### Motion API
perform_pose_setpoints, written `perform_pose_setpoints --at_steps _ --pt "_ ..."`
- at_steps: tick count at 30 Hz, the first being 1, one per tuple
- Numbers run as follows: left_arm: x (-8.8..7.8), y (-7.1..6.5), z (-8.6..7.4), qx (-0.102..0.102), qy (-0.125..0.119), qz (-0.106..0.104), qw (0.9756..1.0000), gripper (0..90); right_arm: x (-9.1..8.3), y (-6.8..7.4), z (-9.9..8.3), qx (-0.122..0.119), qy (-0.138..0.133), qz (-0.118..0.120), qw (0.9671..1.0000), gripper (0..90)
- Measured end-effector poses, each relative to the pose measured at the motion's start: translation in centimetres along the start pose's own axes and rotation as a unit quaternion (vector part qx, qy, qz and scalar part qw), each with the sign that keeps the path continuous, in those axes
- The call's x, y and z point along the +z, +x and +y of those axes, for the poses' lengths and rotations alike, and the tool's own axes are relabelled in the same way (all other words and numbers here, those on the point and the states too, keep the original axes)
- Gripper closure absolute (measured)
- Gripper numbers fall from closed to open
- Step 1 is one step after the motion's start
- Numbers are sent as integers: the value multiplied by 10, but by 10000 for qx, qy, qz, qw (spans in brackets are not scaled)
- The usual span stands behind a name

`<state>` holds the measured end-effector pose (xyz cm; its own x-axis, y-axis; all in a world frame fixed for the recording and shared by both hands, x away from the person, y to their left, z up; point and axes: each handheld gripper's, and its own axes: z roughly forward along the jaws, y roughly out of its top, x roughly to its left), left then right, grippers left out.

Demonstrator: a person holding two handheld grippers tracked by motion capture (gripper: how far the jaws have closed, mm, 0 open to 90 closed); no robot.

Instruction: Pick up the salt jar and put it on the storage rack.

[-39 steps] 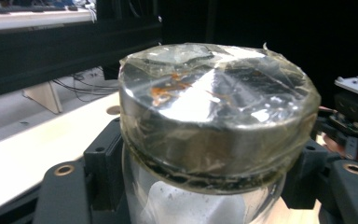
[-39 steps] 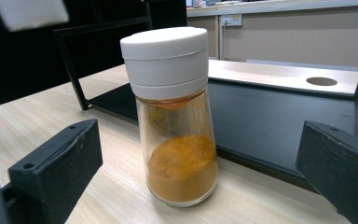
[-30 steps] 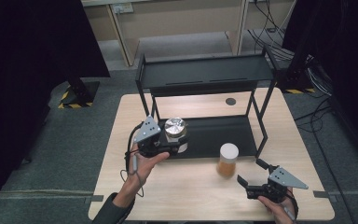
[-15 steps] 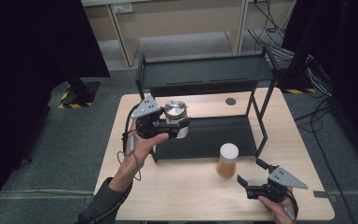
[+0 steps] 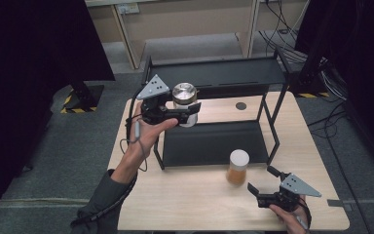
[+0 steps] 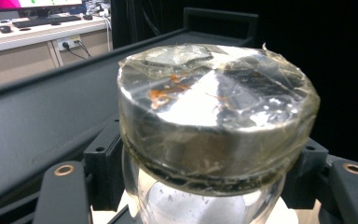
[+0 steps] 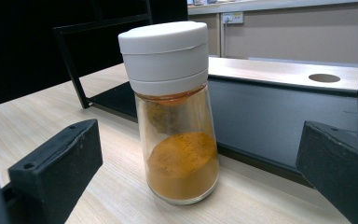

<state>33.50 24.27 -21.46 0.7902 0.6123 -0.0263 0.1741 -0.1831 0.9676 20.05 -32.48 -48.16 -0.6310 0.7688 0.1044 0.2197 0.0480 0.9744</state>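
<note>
The left gripper (image 5: 187,113) is clamped on a clear glass jar with a tape-wrapped silver metal lid (image 5: 184,96), its jaws closed against the glass just below the lid, as the left gripper view confirms (image 6: 216,116). Compared with a second ago, this gripper and its jar have risen from the lower tier of the black metal two-tier shelf rack (image 5: 214,141) to a position level with the rack's upper tier (image 5: 219,73), at that tier's near left corner. The jar is clear of every surface and stands upright in the grip. Judgement: the lift is complete and the placing step is in hand; the jar appears bound for the upper tier, just beyond the jaws.

The right gripper (image 5: 263,190) has kept its place near the table's front edge. Its jaws stand wide open and hold nothing. Just ahead of them, untouched, stands a clear glass shaker of orange-yellow powder with a white plastic cap (image 7: 175,112), upright on the light wooden table (image 5: 195,204), in front of the rack's lower tier. Judgement: this shaker is positioned to be taken next.
</note>
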Motion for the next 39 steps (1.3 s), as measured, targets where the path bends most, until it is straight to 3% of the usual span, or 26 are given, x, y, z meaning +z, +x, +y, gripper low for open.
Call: perform_pose_setpoints --at_steps 6,10,18,27,39 --pt "3 -1 17 11 18 62 10000 305 -1 0 0 -5 -22 1 10000 5" --pt "5 4 27 -128 4 93 9999 305 -1 0 0 0 -14 4 10000 5" --pt "8 8 48 -194 11 328 9993 306 -1 -1 0 19 -11 6 10000 5" --pt "20 11 60 -293 -29 607 9977 305 0 -2 -1 62 -7 9 10000 5" --pt "45 16 66 -535 -88 1088 9926 306 -2 -4 0 103 -34 18 9999 5"
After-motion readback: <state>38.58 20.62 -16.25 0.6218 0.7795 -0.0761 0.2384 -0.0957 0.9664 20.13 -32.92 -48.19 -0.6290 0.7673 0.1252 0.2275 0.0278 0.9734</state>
